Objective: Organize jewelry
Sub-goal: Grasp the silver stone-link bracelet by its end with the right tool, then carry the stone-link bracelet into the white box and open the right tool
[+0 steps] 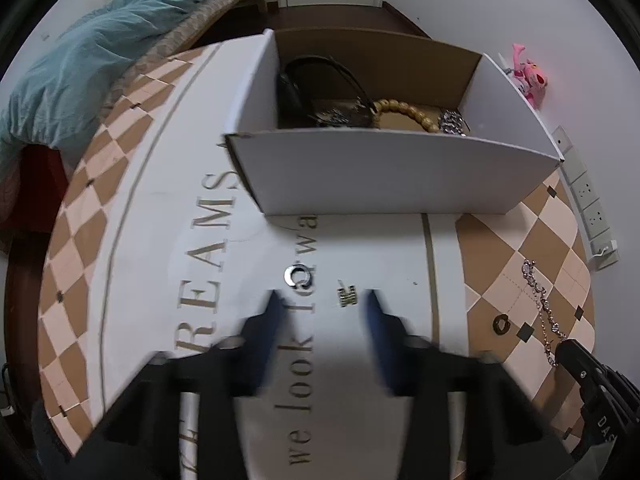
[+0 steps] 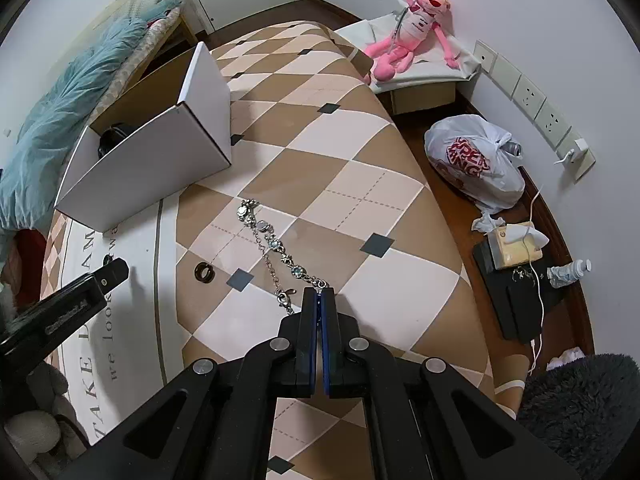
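A silver ring (image 1: 298, 276) and a small gold-and-silver charm (image 1: 346, 296) lie on the white lettered cloth (image 1: 168, 208), just ahead of my left gripper (image 1: 324, 300). Its blurred blue fingers stand apart with nothing between them. A silver jewelled bracelet (image 2: 276, 248) stretches over the checkered cover, and my right gripper (image 2: 320, 292) is shut on its near end. A dark ring (image 2: 204, 272) lies beside the bracelet. The open white box (image 1: 400, 172) beyond holds a wooden bead bracelet (image 1: 404, 114), a black cord piece (image 1: 320, 80) and a silver chain (image 1: 452, 124).
A teal blanket (image 2: 72, 92) lies behind the box. A pink plush toy (image 2: 412, 28), a white plastic bag (image 2: 472, 160), a black case with tissues (image 2: 516, 264) and a white cable lie on the floor to the right. Sockets (image 2: 528, 96) line the wall.
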`<state>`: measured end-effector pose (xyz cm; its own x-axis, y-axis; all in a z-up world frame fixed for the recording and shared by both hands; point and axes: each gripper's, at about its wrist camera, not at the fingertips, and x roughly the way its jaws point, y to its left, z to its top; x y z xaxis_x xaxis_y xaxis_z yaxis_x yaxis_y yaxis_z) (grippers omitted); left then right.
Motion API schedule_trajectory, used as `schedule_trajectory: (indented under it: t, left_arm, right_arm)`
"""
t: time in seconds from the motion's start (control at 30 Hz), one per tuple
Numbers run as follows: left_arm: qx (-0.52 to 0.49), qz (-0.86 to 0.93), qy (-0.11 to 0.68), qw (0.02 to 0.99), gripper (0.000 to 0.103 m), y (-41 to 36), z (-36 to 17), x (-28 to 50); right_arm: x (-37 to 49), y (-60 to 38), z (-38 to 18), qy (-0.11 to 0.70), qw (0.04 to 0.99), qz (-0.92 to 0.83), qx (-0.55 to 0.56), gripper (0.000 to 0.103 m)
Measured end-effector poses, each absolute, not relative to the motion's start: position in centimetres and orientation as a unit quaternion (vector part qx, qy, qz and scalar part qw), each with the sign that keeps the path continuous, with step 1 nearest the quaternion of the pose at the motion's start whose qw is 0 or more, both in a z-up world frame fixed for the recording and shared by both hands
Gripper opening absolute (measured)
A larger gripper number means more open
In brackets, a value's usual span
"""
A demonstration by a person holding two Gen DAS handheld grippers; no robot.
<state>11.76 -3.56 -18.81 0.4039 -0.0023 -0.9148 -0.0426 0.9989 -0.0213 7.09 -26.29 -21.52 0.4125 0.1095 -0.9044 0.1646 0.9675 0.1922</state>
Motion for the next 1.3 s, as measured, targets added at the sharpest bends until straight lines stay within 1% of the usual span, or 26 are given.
schedule_trajectory:
  t: [0.03, 0.07, 0.1, 0.17, 0.33, 0.5, 0.77, 0.87, 1.1, 1.2, 1.3]
  left_arm:
    - [-0.019, 0.008, 0.543, 0.839, 0.022, -3.7, -18.8, 11.8]
    - [-0.018, 0.003, 0.541, 0.841, 0.012, -3.8, -18.7, 11.8]
    - [-0.018, 0.000, 0.540, 0.841, 0.008, -3.9, -18.7, 11.7]
    - [-0.020, -0.004, 0.538, 0.843, 0.006, -3.8, -18.7, 11.7]
    - [-0.018, -0.007, 0.530, 0.848, 0.006, -3.6, -18.5, 11.5]
    - [-0.020, -0.017, 0.518, 0.855, 0.006, -3.4, -17.2, 10.7]
    - [-0.046, -0.063, 0.500, 0.862, 0.006, -2.5, -12.0, 9.7]
    - [-0.079, -0.082, 0.506, 0.855, 0.006, -1.4, -10.1, 10.6]
    - [-0.099, -0.104, 0.503, 0.852, 0.006, 0.3, -6.5, 13.9]
    - [-0.110, -0.104, 0.509, 0.847, 0.006, 1.1, -6.1, 15.9]
    - [-0.115, -0.102, 0.521, 0.840, 0.006, 1.7, -6.6, 17.9]
  right_arm:
    - [7.1, -26.3, -21.5, 0.542, 0.831, -0.017, 0.128, 0.002]
    - [7.1, -26.4, -21.5, 0.542, 0.830, -0.017, 0.129, 0.002]
    - [7.1, -26.4, -21.5, 0.542, 0.830, -0.017, 0.130, 0.002]
    - [7.1, -26.4, -21.5, 0.542, 0.830, -0.016, 0.130, 0.002]
    - [7.0, -26.1, -20.9, 0.537, 0.833, -0.005, 0.131, 0.002]
    - [6.8, -25.3, -18.7, 0.522, 0.842, 0.017, 0.134, 0.002]
    - [7.5, -24.3, -11.8, 0.485, 0.860, 0.079, 0.136, 0.002]
    - [8.3, -23.9, -9.1, 0.472, 0.864, 0.101, 0.141, 0.002]
    - [12.3, -21.9, -3.4, 0.442, 0.876, 0.148, 0.119, 0.002]
    - [14.9, -20.7, -2.7, 0.448, 0.874, 0.155, 0.105, 0.002]
    - [17.9, -19.8, -3.4, 0.469, 0.863, 0.159, 0.101, 0.001]
